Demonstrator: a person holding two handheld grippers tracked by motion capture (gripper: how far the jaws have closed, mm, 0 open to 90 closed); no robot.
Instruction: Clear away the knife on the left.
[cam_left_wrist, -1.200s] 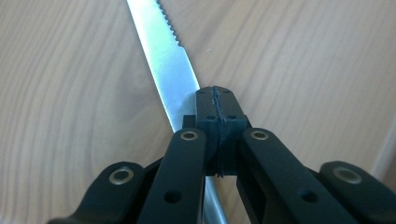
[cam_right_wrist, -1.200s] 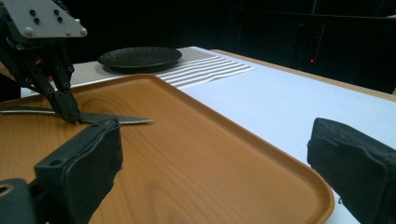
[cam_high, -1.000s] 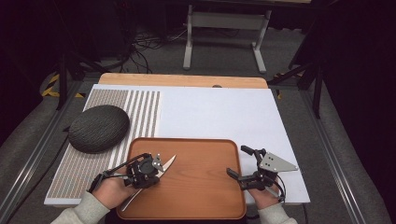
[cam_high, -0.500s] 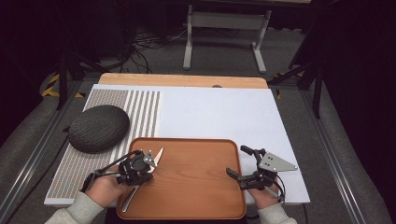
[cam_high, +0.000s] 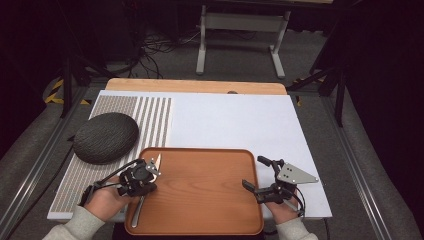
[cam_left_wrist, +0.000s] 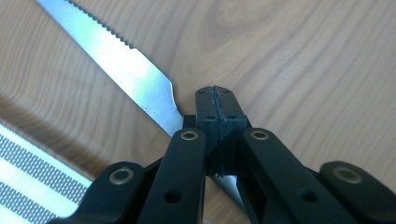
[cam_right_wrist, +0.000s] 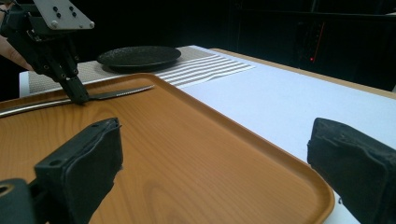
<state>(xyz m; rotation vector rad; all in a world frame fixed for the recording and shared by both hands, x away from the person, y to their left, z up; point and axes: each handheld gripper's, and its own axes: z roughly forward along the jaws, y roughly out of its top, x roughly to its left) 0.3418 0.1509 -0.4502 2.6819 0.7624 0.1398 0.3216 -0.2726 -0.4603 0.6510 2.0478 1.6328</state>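
We hold the knife (cam_high: 150, 172) near where blade meets handle, left gripper (cam_left_wrist: 219, 109) clamped tight on it, over the left edge of the wooden tray (cam_high: 200, 200). Gripped so far off balance, it could pivot or slip. Since earlier frames, knife and gripper have drifted left. Right gripper (cam_high: 260, 175) waits wide open, empty, at the tray's right rim.

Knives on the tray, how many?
1. The knife lies along the left edge of the wooden tray, blade pointing away from the person, with the left hand-held gripper shut on it near where blade meets handle. No other cutlery is visible.
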